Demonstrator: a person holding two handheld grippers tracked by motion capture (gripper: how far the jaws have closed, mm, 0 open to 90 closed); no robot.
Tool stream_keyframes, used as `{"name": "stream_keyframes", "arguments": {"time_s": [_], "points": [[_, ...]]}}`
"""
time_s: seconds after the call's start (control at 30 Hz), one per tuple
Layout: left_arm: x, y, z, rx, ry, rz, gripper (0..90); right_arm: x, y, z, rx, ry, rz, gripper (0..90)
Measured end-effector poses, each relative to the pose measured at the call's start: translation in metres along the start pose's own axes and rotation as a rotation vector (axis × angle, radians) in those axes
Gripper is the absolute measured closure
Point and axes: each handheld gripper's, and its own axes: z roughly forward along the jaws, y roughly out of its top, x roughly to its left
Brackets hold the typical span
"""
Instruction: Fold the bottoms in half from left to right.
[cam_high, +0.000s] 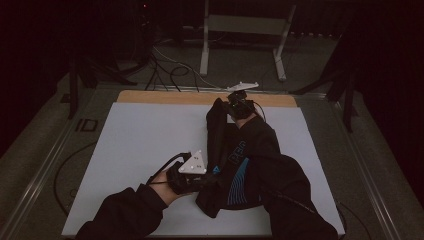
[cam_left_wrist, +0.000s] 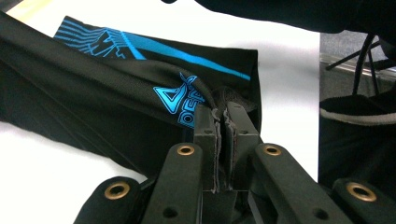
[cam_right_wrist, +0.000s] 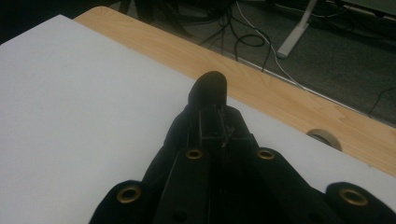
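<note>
High view is showing a person leaning over a white table (cam_high: 140, 145), where a black garment (cam_high: 250, 165) with blue printing is lying on the right half of the top, stretched from the near edge toward the far wooden strip (cam_high: 165, 97). The left gripper (cam_high: 202, 181) is sitting at the garment's near left edge, held in the person's left hand (cam_high: 167, 184), its grey three-cornered plate facing up. Seen from the left gripper view, its jaws are pressing together on a bunched fold of the black cloth, right beside a blue logo (cam_left_wrist: 184, 100) printed on the garment (cam_left_wrist: 93, 93). The right gripper (cam_high: 235, 102) is reaching to the garment's far end, close to the wooden strip, with the person's dark sleeve (cam_high: 280, 180) crossing over the cloth. From the right gripper view, those jaws are closing on a dark tip of the fabric (cam_right_wrist: 208, 88), which is poking out beyond them over the white top toward the wooden strip (cam_right_wrist: 261, 88). Cables (cam_high: 170, 70) are trailing on the floor beyond the table.
</note>
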Motion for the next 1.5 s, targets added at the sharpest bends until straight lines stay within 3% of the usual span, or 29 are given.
{"name": "stream_keyframes", "arguments": {"time_s": [0.23,0.73,1.5], "points": [[0.0,0.016,0.01,-0.014,-0.012,0.021,85.6,-0.013,-0.003,-0.009,-0.008,-0.02,0.007,89.8],[-0.004,0.047,0.049,-0.032,-0.068,0.067,85.6,-0.049,-0.019,-0.024,-0.01,-0.059,0.014,89.7],[-0.009,0.053,0.102,0.005,-0.121,0.083,85.4,-0.079,-0.064,-0.006,0.034,-0.072,0.017,89.6]]}}
